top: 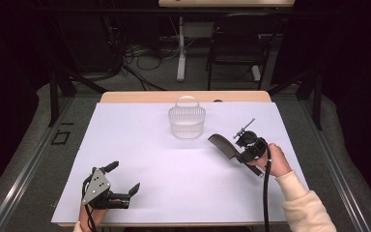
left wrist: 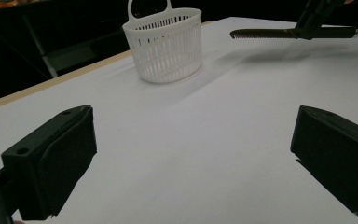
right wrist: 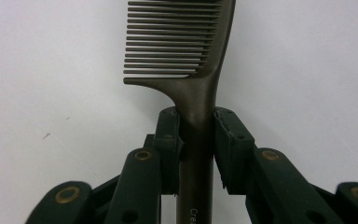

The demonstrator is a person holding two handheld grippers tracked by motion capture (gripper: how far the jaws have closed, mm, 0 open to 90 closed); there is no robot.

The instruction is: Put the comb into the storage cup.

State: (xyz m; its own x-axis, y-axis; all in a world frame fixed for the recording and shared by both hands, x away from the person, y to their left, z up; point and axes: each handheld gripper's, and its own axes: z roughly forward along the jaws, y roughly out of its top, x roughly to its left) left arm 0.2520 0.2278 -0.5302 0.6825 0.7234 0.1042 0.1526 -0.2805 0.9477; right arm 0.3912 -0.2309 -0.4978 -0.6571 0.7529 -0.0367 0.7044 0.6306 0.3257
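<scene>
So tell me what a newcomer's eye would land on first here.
Probably the dark comb, clamped by its handle in the right gripper and held off the white table at the right, its teeth end nearest the basket. Next, the white slotted basket standing upright near the table's far edge. The left gripper rests at the near left, jaws wide open and holding nothing.
</scene>
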